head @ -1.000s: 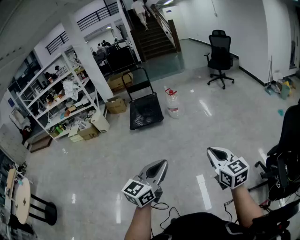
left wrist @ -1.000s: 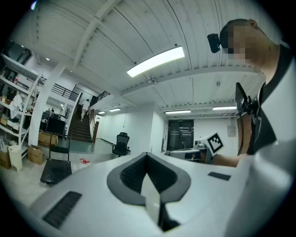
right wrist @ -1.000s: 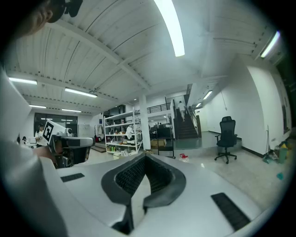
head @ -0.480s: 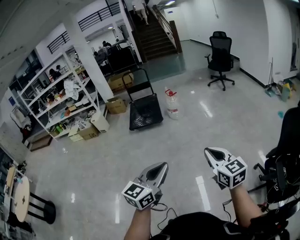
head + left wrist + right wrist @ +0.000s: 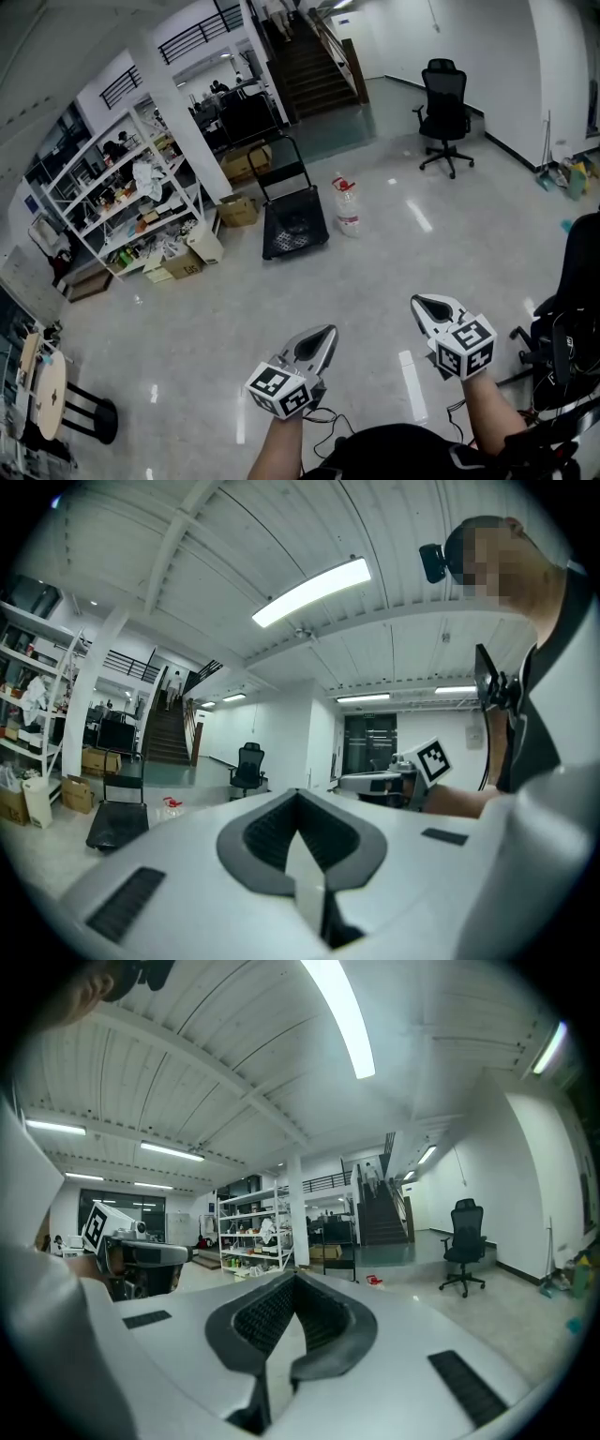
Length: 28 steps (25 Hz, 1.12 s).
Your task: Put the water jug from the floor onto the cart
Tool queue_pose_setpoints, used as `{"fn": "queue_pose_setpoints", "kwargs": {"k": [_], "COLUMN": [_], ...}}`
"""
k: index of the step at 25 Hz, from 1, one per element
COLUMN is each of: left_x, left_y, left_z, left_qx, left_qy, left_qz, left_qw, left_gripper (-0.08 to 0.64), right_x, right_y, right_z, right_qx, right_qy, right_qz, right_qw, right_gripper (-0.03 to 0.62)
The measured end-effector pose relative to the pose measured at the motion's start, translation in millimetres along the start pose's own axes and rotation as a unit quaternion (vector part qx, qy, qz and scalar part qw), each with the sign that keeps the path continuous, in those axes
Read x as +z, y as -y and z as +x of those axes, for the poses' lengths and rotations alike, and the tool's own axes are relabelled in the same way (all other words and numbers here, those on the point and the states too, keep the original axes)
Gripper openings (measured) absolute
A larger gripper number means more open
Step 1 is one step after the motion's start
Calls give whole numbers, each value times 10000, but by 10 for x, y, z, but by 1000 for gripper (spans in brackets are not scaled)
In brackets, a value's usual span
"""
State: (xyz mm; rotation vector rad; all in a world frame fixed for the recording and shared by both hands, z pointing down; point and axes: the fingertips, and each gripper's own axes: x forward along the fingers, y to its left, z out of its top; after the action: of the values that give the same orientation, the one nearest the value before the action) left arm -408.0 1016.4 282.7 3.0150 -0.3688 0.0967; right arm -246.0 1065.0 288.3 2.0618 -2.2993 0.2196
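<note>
Left tool point(image 5: 325, 331): jaws closed tip to tip with nothing between them, which is plain in the left gripper view. In the head view it sits at lower centre and points up-frame across the open floor point(image 5: 187, 319).

Right tool point(image 5: 418, 302): jaws also pressed together and empty. It sits right of centre in the lower part of the head view, beside the left tool but apart from it, and points the same way. Each tool rides on a forearm that comes in from the bottom edge.

The floor is pale and glossy, with streaks of reflected light. A wide stretch of it lies between both tools and the task's things.

Water jug point(image 5: 348, 207): clear body, red cap, standing upright on the floor just above centre of the head view. It is well apart from both tools. It stands just right of the cart point(image 5: 294, 227), near the platform's right edge; whether the two touch cannot be told.

Cart: a black flat platform, low to the floor, with an upright handle at its far end.

Farther out:
- A white shelving rack point(image 5: 122, 202) stands at the left, crowded with goods.
- Cardboard boxes point(image 5: 236, 210) lie between the rack and the cart.
- A staircase point(image 5: 309, 66) is at top centre.
- A black office chair point(image 5: 444, 111) stands at upper right.
</note>
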Motion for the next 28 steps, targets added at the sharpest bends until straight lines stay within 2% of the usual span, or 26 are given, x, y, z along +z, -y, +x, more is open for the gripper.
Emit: {"fn": "queue_pose_setpoints", "kwargs": {"k": [9, 13, 20, 28], "left_x": [-94, -189, -229, -86], "left_y": [209, 74, -553, -1971], "left_z": [255, 253, 510, 801], "left_qx": [230, 262, 115, 49], "left_qy": [-66, -239, -79, 247], "left_qz": [59, 32, -83, -255], "left_qw": [9997, 9994, 9999, 9994], "left_gripper": [-7, -7, -7, -8], "right_x": [-131, -141, -109, 108], "right_y": [389, 449, 538, 678], "right_z": [-148, 6, 643, 2014], "right_qx": [144, 152, 97, -179], "right_qy": [-65, 1, -110, -165], "right_qz": [36, 197, 32, -22], "right_qw": [9999, 9997, 9999, 9997], "right_gripper": [-2, -2, -2, -2]}}
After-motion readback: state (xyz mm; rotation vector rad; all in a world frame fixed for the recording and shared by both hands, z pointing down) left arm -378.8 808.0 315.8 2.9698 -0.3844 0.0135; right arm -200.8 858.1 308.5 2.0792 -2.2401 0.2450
